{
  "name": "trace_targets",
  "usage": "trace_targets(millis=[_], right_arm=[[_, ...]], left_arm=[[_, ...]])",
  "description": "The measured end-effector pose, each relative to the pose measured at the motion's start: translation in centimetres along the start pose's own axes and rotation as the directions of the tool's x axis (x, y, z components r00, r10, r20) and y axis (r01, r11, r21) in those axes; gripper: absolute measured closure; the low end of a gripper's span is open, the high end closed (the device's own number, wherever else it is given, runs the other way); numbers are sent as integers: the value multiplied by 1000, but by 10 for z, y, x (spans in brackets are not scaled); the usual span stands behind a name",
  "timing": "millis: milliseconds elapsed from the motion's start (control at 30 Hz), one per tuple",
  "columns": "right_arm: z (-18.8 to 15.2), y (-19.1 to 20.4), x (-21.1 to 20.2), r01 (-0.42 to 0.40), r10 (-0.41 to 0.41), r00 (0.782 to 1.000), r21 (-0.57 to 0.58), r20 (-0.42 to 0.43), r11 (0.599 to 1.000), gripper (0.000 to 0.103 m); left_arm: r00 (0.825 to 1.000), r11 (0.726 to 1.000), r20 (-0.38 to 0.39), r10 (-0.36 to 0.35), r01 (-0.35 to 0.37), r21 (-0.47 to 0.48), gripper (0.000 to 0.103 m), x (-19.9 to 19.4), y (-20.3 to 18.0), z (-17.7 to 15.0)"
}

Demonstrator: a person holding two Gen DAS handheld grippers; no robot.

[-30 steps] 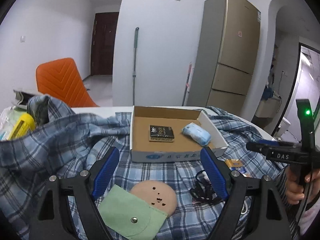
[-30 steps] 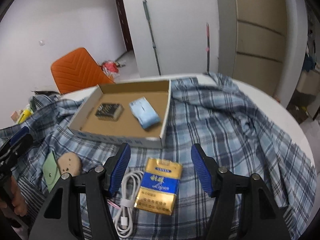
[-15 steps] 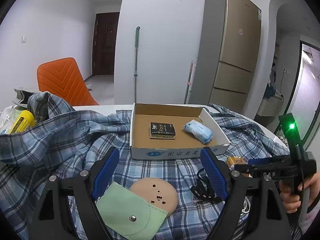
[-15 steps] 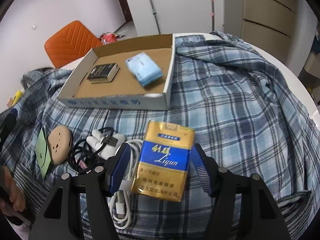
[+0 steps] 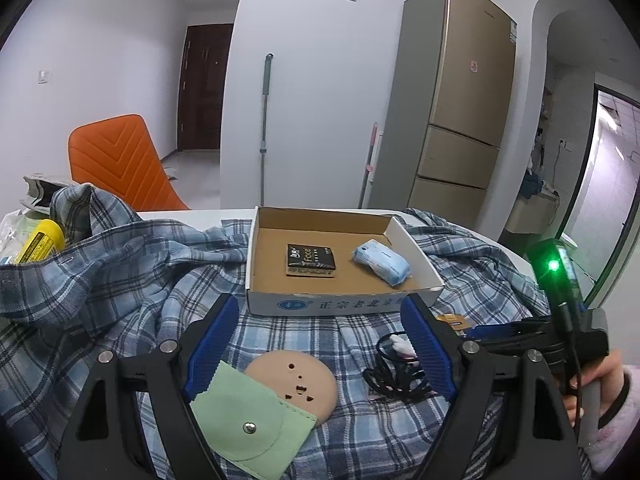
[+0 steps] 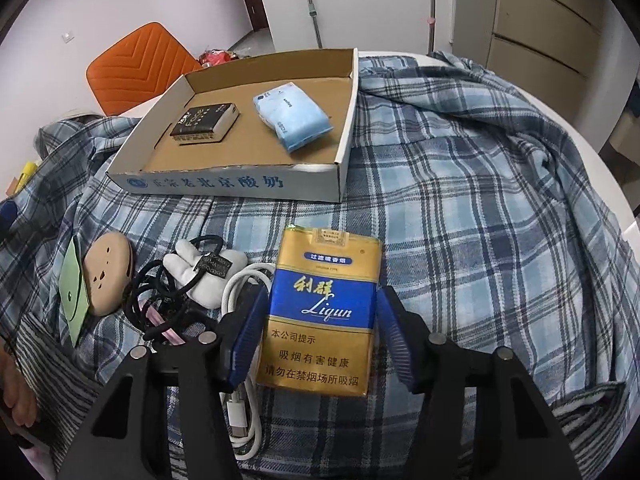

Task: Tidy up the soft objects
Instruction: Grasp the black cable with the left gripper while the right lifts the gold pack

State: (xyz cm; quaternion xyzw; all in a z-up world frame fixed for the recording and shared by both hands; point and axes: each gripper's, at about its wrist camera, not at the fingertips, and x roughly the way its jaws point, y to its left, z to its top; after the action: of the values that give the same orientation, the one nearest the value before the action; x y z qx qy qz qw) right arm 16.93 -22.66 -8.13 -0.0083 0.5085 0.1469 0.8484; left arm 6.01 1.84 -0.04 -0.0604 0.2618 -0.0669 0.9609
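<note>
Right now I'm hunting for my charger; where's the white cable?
In the right wrist view, the white cable lies coiled on the plaid shirt, left of the cigarette pack, beside the right gripper's left finger.

Home — fridge [image 5: 460, 92], mop [image 5: 264, 128], chair [image 5: 116, 160]

White cable [image 6: 240, 364] partly hidden under cigarette pack [image 6: 320, 312].

"Ligun" on cigarette pack [image 6: 320, 312]; "Face" on black pack [image 5: 311, 260].
</note>
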Motion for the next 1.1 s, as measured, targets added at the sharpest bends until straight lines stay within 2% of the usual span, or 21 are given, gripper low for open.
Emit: trace_targets(millis=[133,267,367,533,633,700,867,967,1100], right_arm=[[0,-2,6,-14,14,999,7,-30,1000,50],[0,-1,3,-15,15,1000,2,-11,1000,52],[2,-2,-12,-32,32,998,7,57,999,51],[4,-6,-40,-24,21,983,9,180,1000,51],[5,-7,-50,-29,25,978,15,209,999,51],[6,-7,-53,-34,29,976,17,217,999,51],[5,-6,-51,-50,47,978,11,204,999,51],[5,-7,-53,-48,44,976,13,215,999,51],[5,-7,-54,-49,45,975,14,218,999,51]], left_arm=[[1000,1000,-1,-7,7,16,18,-2,-5,0],[1000,1000,-19,-12,13,26,18,1,-7,0],[1000,999,-26,-6,8,44,18,3,-10,2],[993,995,-112,-39,49,89,18,15,-24,5],[977,988,-196,-81,104,114,18,26,-37,-1],[961,982,-257,-102,139,130,18,34,-47,-8],[911,956,-405,-80,185,227,18,55,-73,-34],[890,951,-452,-61,190,245,18,67,-80,-46],[867,960,-495,-55,182,212,18,85,-77,-47]])
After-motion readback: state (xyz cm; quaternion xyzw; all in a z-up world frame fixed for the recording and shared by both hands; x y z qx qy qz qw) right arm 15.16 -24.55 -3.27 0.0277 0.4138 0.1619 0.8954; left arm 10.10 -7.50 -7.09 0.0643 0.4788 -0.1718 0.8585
